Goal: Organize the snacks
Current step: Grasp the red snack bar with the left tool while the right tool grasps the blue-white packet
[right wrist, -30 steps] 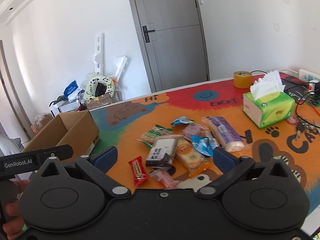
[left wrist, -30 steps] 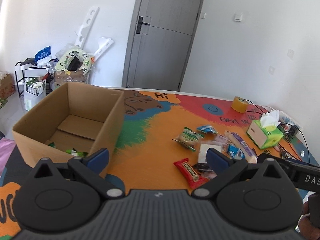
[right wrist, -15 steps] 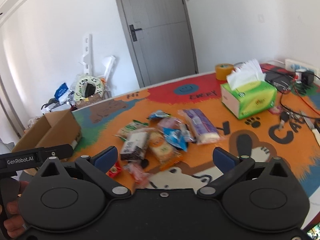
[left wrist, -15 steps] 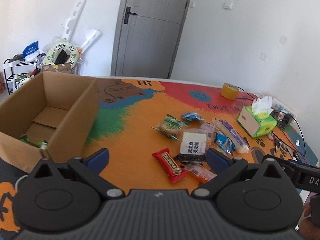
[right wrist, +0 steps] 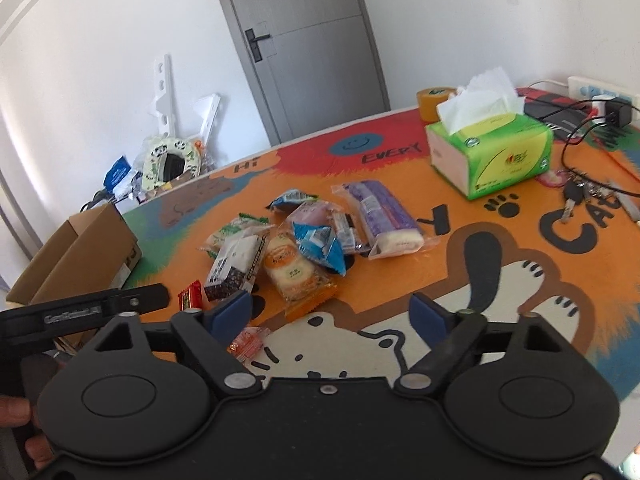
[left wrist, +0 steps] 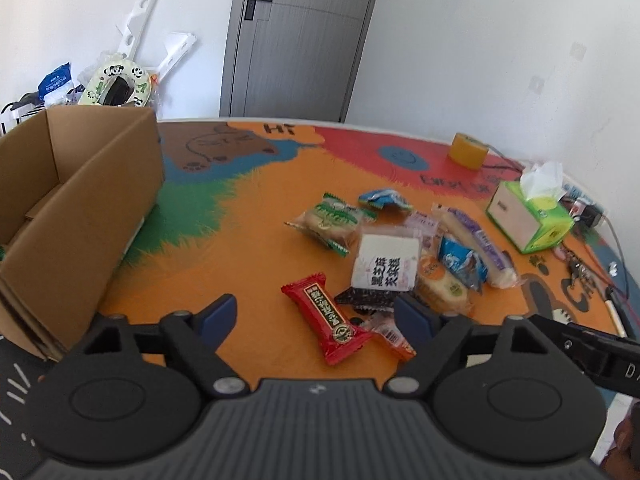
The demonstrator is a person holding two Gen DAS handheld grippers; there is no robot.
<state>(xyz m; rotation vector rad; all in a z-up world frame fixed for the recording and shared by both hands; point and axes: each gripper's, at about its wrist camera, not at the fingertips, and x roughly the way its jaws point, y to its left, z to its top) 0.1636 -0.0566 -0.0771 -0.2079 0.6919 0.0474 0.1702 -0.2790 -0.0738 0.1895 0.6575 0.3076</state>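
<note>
Several wrapped snacks lie in a loose pile on the colourful mat. A red bar (left wrist: 330, 317) lies nearest my left gripper (left wrist: 316, 314), which is open and empty just above it. A white-and-black packet (left wrist: 386, 266), a green-topped cake (left wrist: 330, 222) and a long purple roll (left wrist: 474, 246) lie beyond. The open cardboard box (left wrist: 76, 216) stands at the left. My right gripper (right wrist: 332, 314) is open and empty, hovering near an orange-wrapped cake (right wrist: 294, 274), a blue packet (right wrist: 320, 246) and the purple roll (right wrist: 384, 220). The box also shows in the right wrist view (right wrist: 84, 252).
A green tissue box (right wrist: 490, 152), a roll of yellow tape (right wrist: 434, 100), keys (right wrist: 576, 194), cables and a power strip (right wrist: 600, 94) sit at the table's right. Clutter and a rack (left wrist: 56, 88) stand by the far wall beside a grey door.
Both grippers have moved toward the snack pile, which now looks larger and nearer. The left view has swung right, away from the box. Both jaws stay open.
</note>
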